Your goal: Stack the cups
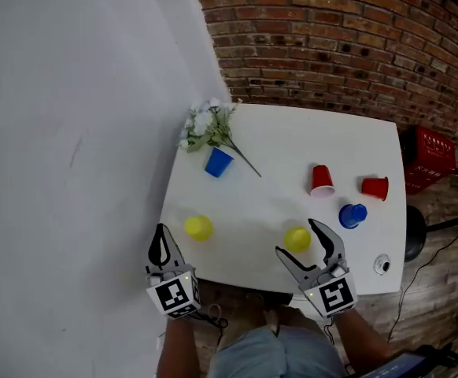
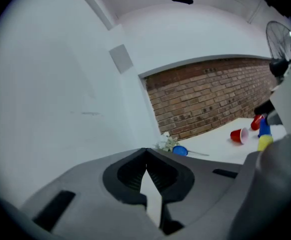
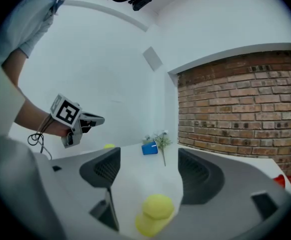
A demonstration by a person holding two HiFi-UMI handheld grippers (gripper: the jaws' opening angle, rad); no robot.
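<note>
While the right gripper (image 3: 149, 156) stands wide open astride a yellow cup (image 3: 155, 213) by the worktop (image 1: 292, 156) edge, a skewed squeeze might knock it off; the left gripper (image 2: 146, 154) is closed, empty.

Half hidden behind the far right corner of the table (image 1: 292, 144): red crate (image 1: 435, 157). Too small to identify: round item (image 1: 382, 264) near the front right corner. In the left gripper view, partly screened by a blurred grey mass (image 2: 280, 184): yellow cup (image 2: 264, 142), blue cup (image 2: 263, 129), red cup (image 2: 257, 122). Cut by the lens edge: fan (image 2: 284, 36).
</note>
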